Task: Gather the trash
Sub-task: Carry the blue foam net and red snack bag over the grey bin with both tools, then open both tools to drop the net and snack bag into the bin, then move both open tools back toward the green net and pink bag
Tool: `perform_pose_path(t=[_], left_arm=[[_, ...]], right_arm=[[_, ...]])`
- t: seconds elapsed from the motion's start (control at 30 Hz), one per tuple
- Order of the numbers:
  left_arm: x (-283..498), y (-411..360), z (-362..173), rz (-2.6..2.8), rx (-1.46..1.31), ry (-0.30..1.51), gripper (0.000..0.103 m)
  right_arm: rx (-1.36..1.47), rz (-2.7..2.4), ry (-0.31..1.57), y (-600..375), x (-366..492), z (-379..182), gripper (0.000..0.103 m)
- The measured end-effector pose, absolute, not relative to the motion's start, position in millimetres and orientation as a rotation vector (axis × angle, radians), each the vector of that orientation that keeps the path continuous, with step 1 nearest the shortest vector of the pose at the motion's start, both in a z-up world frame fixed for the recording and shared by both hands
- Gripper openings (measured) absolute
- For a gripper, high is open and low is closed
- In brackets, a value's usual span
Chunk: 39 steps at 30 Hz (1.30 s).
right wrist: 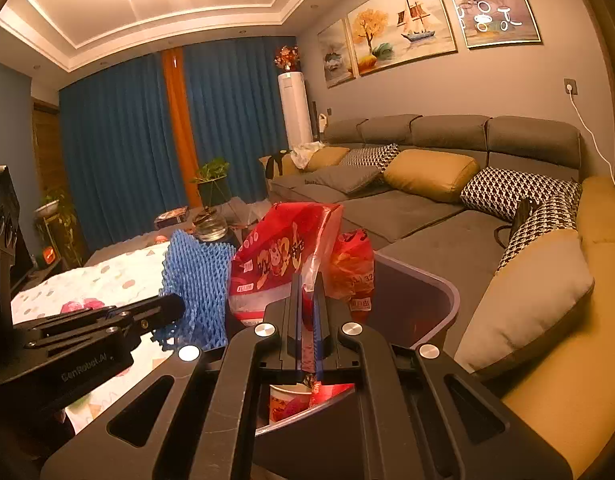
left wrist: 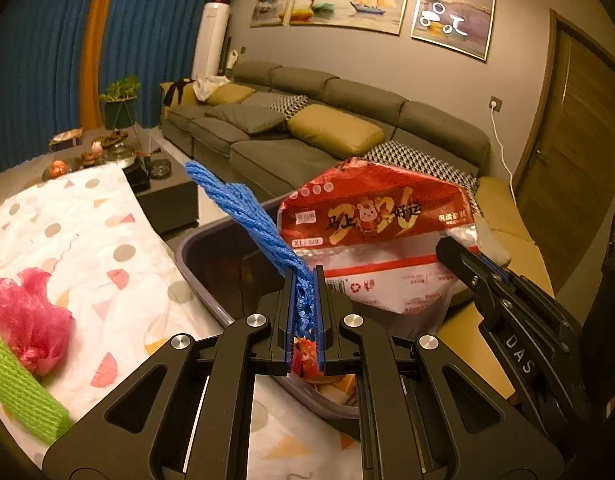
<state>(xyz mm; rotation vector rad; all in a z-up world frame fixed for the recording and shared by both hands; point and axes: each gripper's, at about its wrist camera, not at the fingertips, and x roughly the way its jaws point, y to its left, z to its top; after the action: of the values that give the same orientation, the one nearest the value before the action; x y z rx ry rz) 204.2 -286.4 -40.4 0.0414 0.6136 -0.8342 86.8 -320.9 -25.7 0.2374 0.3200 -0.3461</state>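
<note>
While poised over the bin (left wrist: 195, 256): left claw (left wrist: 305, 292) clamped on blue foam net (left wrist: 243, 208), right claw (right wrist: 307, 300) clamped on red bag (right wrist: 283, 256); next, probably release both inside.

Black claw (left wrist: 305, 280), blue pads, silver screws

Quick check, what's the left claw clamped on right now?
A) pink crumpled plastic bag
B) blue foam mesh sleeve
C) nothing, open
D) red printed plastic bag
B: the left claw is shut on the blue foam mesh sleeve above the grey plastic bin; the red printed plastic bag sits in the right claw.
</note>
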Motion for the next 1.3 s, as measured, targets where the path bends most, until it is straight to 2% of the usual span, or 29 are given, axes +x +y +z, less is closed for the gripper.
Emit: perform_pose_path(t=[0.37, 0.47, 0.53, 0.57, 0.63, 0.67, 0.7, 0.73, 0.8, 1.0, 1.1, 1.3], left_arm=[[208.3, -289.2, -51.9, -0.847, 0.044, 0.659, 0.01], [210.5, -287.6, -54.1, -0.846, 0.044, 0.671, 0.021], [211.4, -282.5, -55.3, -0.84, 0.038, 0.675, 0.044], [211.0, -279.4, -55.4, -0.834, 0.031, 0.674, 0.049], [210.1, -271.1, -54.6, -0.819, 0.021, 0.665, 0.059], [209.6, -267.2, -54.2, -0.807, 0.021, 0.663, 0.062], [209.4, -264.1, -54.2, -0.793, 0.025, 0.662, 0.07], [207.8, -259.1, -53.7, -0.767, 0.031, 0.656, 0.074], [204.1, -247.3, -53.0, -0.715, 0.041, 0.642, 0.077], [186.9, -203.6, -49.7, -0.519, 0.054, 0.576, 0.089], [178.9, -171.1, -50.5, -0.402, 0.043, 0.559, 0.089], [172.3, -105.9, -52.8, -0.244, -0.032, 0.564, 0.09]], right_arm=[[0.259, -0.339, 0.325, -325.5, 91.4, -26.7, 0.006], [0.257, -0.335, 0.329, -325.8, 93.1, -28.1, 0.007], [0.259, -0.334, 0.33, -326.3, 93.7, -28.9, 0.007], [0.259, -0.335, 0.332, -326.7, 93.8, -29.4, 0.01], [0.263, -0.339, 0.326, -327.2, 91.7, -30.8, 0.022], [0.263, -0.342, 0.323, -326.3, 90.0, -31.3, 0.032], [0.262, -0.346, 0.32, -325.8, 88.6, -31.5, 0.036], [0.261, -0.348, 0.319, -325.2, 86.8, -31.2, 0.037], [0.265, -0.356, 0.314, -323.4, 82.6, -31.1, 0.049], [0.232, -0.359, 0.287, -300.9, 66.3, -29.4, 0.074], [0.221, -0.328, 0.295, -283.9, 62.9, -29.9, 0.08], [0.205, -0.256, 0.294, -251.9, 60.3, -28.8, 0.084]])
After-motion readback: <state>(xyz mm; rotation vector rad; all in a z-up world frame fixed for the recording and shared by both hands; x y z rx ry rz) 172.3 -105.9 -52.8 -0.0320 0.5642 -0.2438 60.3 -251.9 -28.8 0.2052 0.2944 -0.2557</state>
